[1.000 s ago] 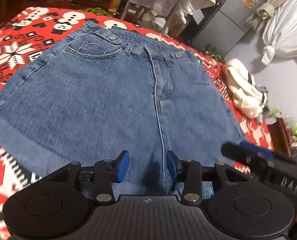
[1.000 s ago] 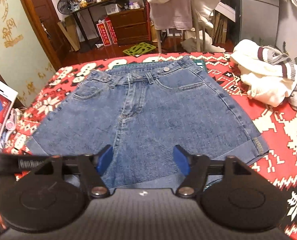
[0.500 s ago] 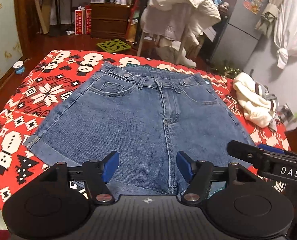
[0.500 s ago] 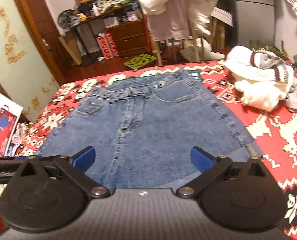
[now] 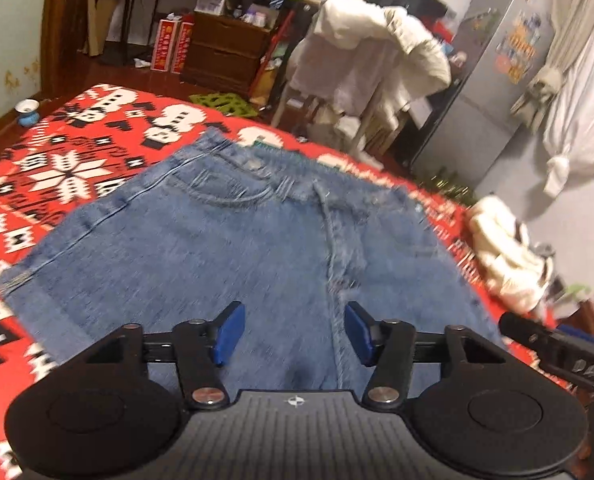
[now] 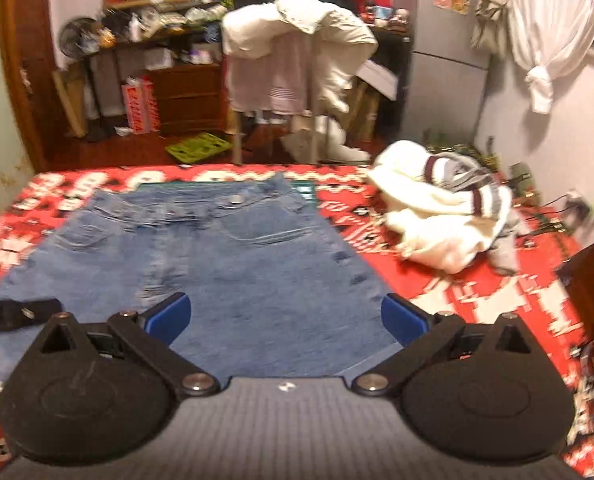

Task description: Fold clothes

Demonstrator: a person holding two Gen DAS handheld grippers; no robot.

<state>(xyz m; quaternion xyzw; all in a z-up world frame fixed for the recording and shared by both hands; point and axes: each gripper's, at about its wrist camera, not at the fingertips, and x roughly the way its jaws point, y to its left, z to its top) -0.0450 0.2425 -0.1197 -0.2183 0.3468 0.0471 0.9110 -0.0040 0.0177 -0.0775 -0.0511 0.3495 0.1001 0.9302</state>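
On the red patterned blanket (image 5: pixel 77 152) a pair of denim shorts (image 5: pixel 233 240) lies spread flat, waistband away from the cameras, hems near them. The left tongs (image 5: pixel 291 330) hover above the crotch seam, released, blue pads apart with nothing between them. The right tongs (image 6: pixel 285 318) hang over the leg nearer the cream sweater (image 6: pixel 437 216), spread wider still and likewise empty.

Only the left view shows a small blue-and-white cup (image 5: pixel 27 110) on the floor beyond the blanket's edge, and the far hem's rolled cuff. Only the right view shows the sweater's maroon and grey striped bands clearly, crumpled in a soft heap well apart from the shorts. Each view catches the other tool's black arm at its margin.

The denim is mid-blue, coarse-woven, with metal buttons at the waistband and curved pocket stitching. The blanket bears white snowflake and blocky figures on red. Both pictures are somewhat blurred.
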